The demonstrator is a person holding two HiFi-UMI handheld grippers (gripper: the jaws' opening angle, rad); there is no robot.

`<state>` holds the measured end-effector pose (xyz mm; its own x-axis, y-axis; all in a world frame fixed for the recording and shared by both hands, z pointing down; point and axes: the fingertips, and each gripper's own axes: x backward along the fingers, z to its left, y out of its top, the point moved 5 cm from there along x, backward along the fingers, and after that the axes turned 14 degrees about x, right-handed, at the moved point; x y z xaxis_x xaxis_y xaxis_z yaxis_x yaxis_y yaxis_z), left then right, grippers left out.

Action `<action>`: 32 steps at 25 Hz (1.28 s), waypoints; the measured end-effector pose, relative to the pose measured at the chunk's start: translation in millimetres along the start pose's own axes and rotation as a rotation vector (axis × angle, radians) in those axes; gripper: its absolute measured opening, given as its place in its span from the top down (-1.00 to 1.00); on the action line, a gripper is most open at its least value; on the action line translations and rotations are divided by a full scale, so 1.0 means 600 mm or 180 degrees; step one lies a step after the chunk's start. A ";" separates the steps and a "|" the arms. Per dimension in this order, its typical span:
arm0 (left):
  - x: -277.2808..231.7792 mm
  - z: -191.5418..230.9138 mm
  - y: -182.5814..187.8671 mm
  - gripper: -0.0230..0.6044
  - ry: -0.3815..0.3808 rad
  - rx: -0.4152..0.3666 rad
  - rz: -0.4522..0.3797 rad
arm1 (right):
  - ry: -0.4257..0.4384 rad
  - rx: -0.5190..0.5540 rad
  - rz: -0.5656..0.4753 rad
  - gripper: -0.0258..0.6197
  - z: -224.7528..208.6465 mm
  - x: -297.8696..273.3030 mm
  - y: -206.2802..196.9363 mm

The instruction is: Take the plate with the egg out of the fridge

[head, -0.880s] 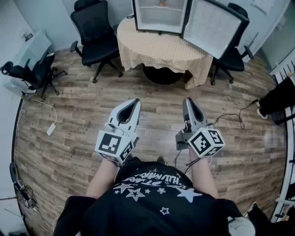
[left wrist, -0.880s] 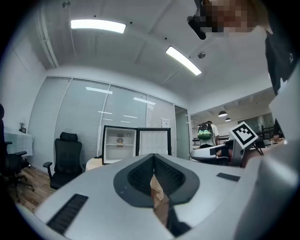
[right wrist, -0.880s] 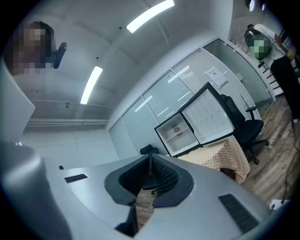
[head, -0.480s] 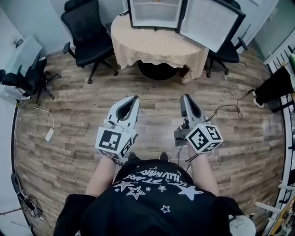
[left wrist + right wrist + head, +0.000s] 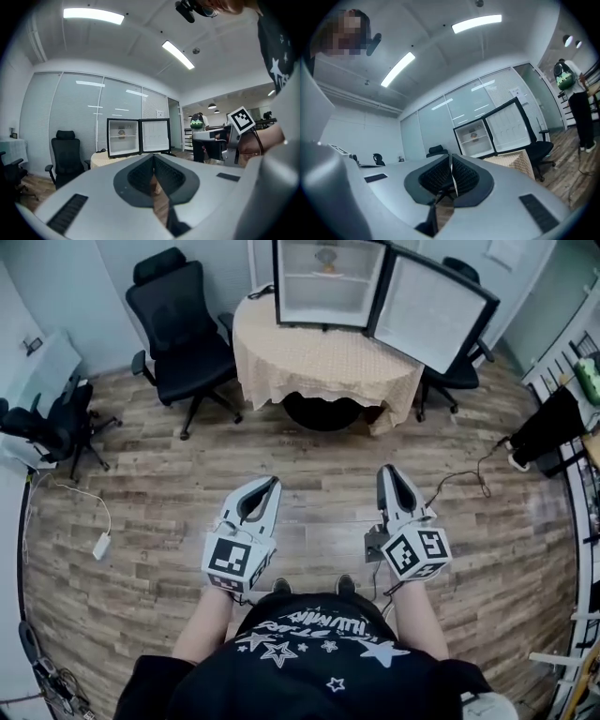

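Standing well back from the fridge (image 5: 323,298), the person held both tools out in front at waist level, pointing roughly toward it. Left gripper (image 5: 271,485): jaws clenched tip to tip, nothing between them. Right gripper (image 5: 386,472): same, jaws pressed together and empty. Neither was near any object.

The fridge sat on a round table (image 5: 319,357) covered with a beige cloth, its door (image 5: 437,302) swung wide to the right. The plate with the egg (image 5: 121,132) was on the upper shelf inside, toward the back, seen only as a small pale-orange spot. It was too small to tell the plate's material or how the egg sat on it. The lower shelf looked bare. A black office chair (image 5: 184,322) stood left of the table, and another was partly hidden behind the door. Wood floor between person and table.

Task looked barely started: the approach was not yet made and the plate was untouched.

Handling, as a guess: the plate was probably stiff and light, with a smooth rim that could slip in the pads. The egg was likely loose, free to roll and breakable. Best hold looked like the front rim, jaws opened first and then pinched over the edge nearest the opening, with the other gripper steadying the opposite side. The plate would need to stay level and come out slowly under the shelf above, clear of the door frame, or the egg could roll off.
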<state>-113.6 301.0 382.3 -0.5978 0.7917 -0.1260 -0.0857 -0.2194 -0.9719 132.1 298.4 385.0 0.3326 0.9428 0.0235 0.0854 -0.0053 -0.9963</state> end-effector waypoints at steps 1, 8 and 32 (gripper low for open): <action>0.008 0.012 -0.002 0.91 -0.0024 0.0050 0.0016 | -0.0044 0.0036 0.0027 0.80 0.010 -0.001 -0.004; 0.047 0.078 -0.015 0.90 -0.0167 0.0273 0.0099 | -0.0344 -0.0055 0.0170 0.80 0.064 0.010 -0.036; -0.011 0.202 -0.006 0.90 0.0224 0.0513 0.0031 | -0.0156 -0.0259 0.0260 0.80 0.032 -0.171 -0.064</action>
<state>-205.9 227.3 410.6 -0.5426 0.8257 -0.1542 -0.2103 -0.3113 -0.9267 76.5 208.3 419.1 0.2956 0.9532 -0.0633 0.1366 -0.1078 -0.9847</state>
